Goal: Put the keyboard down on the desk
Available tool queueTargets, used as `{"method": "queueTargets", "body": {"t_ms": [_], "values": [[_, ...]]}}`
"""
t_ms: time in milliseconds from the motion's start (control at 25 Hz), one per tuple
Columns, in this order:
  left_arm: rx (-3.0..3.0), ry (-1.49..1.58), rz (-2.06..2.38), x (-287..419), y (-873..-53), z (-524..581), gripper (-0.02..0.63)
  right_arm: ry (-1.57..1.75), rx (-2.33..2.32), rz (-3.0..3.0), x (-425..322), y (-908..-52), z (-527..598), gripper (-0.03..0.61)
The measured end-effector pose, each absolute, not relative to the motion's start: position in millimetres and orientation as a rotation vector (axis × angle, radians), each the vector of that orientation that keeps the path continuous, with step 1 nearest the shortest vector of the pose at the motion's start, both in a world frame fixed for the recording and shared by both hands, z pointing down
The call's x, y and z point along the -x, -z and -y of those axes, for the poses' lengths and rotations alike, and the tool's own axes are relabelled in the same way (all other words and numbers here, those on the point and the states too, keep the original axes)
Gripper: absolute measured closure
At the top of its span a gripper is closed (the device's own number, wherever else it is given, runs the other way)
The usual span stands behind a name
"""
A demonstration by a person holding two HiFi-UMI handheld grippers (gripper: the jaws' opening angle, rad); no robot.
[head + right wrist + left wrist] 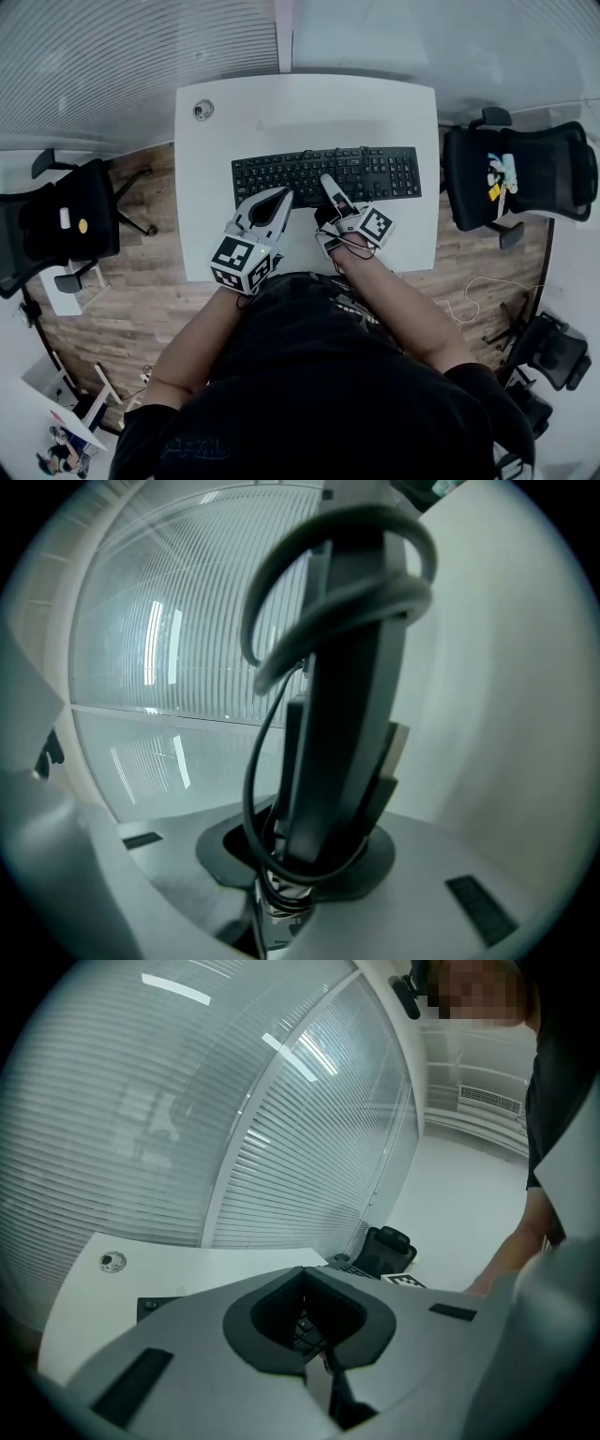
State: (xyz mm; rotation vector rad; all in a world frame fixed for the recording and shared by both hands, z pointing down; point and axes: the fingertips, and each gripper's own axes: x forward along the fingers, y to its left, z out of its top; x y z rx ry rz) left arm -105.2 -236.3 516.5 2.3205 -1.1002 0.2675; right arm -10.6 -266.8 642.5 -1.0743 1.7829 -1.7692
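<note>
Nearest to me, I hold one gripper in each hand, both reaching away over the near edge of the white desk (pixel 309 112).

My left gripper (pixel 281 195) has its jaws drawn together until the tips meet, so they form a closed loop. In the left gripper view (pixel 302 1274) a few black keys show through the hollow between the dark pads. I see nothing pinched between them. Their tips lie at the near edge of the keyboard (pixel 375 172), towards its left end. I cannot tell whether they touch it.

My right gripper (pixel 328 183) is rolled on its side and clamped on the keyboard's near edge, about halfway along, with one jaw lying over the keys. In the right gripper view (pixel 300 855) the black slab of the keyboard (pixel 347 696) stands between the pads, and its dark cable (pixel 258 771) loops round it and down between the jaws.

The keyboard lies level and square across the middle of the desk, with its long side running left to right. I cannot tell whether it rests on the top or hangs just above it.

Farther off, a round grommet (pixel 203 110) sits in the desk's far left corner. A black office chair (pixel 520 178) stands to the right of the desk and another chair (pixel 66 220) to the left, both on a wooden floor (pixel 141 291). Beyond the desk is a wall of slatted blinds (pixel 169 1129).
</note>
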Motion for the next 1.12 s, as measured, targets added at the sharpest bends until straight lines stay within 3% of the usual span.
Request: {"method": "queueTargets", "body": {"t_ms": [1120], "values": [[-2.266,-0.391,1.005,93,-559,223,0.597,1.927,1.15,-1.597,6,-714,258,0.474]]}}
